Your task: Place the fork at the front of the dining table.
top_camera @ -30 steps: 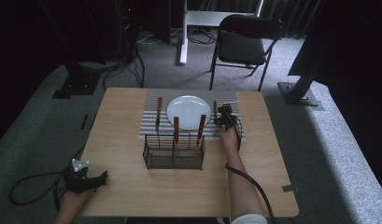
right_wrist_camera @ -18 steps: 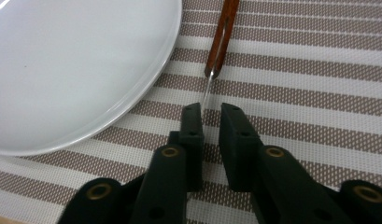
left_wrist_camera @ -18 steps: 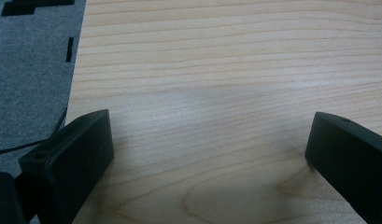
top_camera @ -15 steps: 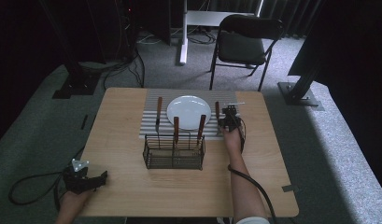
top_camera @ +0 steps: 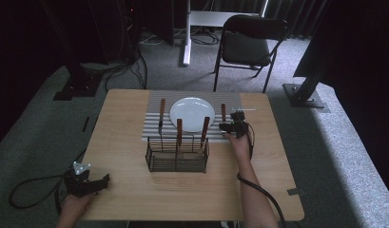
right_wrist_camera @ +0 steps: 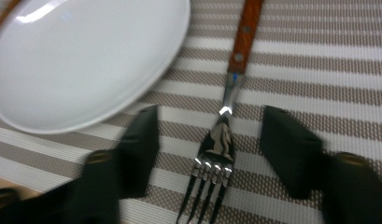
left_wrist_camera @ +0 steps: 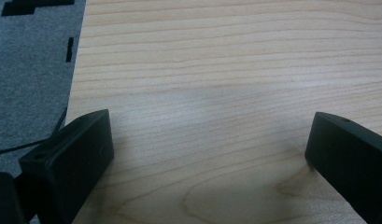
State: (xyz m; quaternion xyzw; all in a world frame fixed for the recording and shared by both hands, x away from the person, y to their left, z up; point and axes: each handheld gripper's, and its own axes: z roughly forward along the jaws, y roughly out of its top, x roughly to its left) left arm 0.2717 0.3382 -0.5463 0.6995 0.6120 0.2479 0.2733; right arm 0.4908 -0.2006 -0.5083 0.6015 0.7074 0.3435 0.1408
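A fork (right_wrist_camera: 242,37) with a wooden handle lies flat on the striped placemat (right_wrist_camera: 319,60), just right of the white plate (right_wrist_camera: 81,56). Its tines point toward my right gripper (right_wrist_camera: 207,126). That gripper's jaws have just been opening and now stand apart on either side of the fork's tines without touching them. In the high view the right gripper (top_camera: 228,125) sits at the near end of the fork (top_camera: 223,112), beside the plate (top_camera: 194,109). My left gripper (top_camera: 104,179) rests open at the table's near left corner, with bare wood between its fingers (left_wrist_camera: 81,149).
A black wire basket (top_camera: 177,154) stands in front of the plate with two wooden-handled utensils upright in it. A wooden-handled knife (top_camera: 161,114) lies left of the plate on the placemat (top_camera: 232,97). A black chair (top_camera: 249,45) stands beyond the table.
The right gripper's jaws have gone from shut to wide apart, and the fork now lies free on the mat. The right hand has drawn back slightly toward the person. The left gripper has not moved.
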